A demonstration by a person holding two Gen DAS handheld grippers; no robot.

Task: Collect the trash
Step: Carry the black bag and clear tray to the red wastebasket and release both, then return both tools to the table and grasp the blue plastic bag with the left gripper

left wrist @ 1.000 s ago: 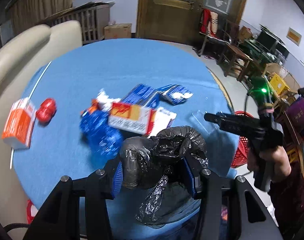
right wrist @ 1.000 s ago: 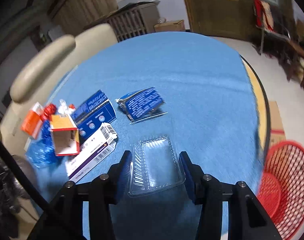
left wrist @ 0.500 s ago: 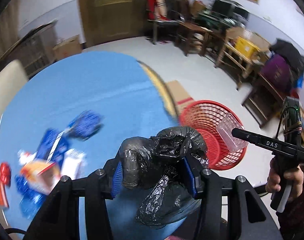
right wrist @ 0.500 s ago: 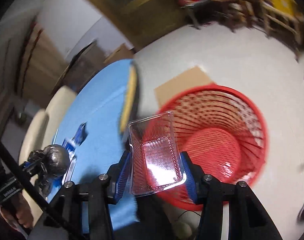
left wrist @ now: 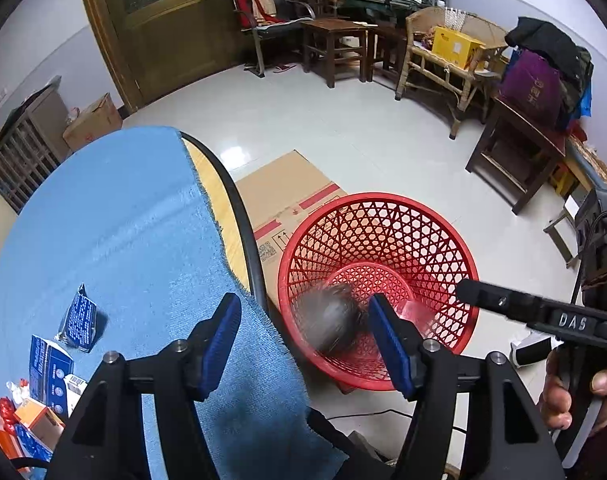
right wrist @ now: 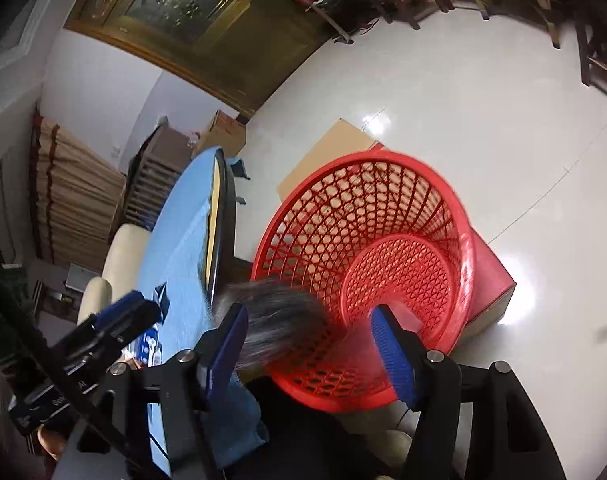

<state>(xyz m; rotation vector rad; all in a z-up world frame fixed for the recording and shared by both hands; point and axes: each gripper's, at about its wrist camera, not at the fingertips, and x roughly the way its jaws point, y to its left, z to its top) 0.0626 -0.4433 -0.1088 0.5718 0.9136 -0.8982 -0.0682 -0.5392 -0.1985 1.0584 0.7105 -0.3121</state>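
Note:
A red mesh basket (left wrist: 383, 232) (right wrist: 367, 216) stands on the floor beside the table. My left gripper (left wrist: 303, 344) hangs over its near rim, jaws opening with nothing between the blue pads. A crumpled black plastic bag (left wrist: 335, 320) (right wrist: 279, 320), blurred, is falling free into the basket. My right gripper (right wrist: 309, 350) is above the basket too, its jaws opening. The clear plastic tray (right wrist: 403, 316) (left wrist: 415, 312), blurred, drops just past its right pad. The right gripper (left wrist: 469, 291) shows side-on in the left wrist view, and the left gripper (right wrist: 143, 308) sits at the left in the right wrist view.
The round table under a blue cloth (left wrist: 115, 232) carries a blue packet (left wrist: 79, 320), a blue box (left wrist: 47, 364) and more wrappers at its left edge. Flat cardboard (left wrist: 287, 192) lies under the basket. Wooden chairs and tables (left wrist: 443, 60) line the far wall.
Both grippers swung from the table to above the red basket and opened. The black bag left the left gripper and the clear tray left the right one; both are dropping in.

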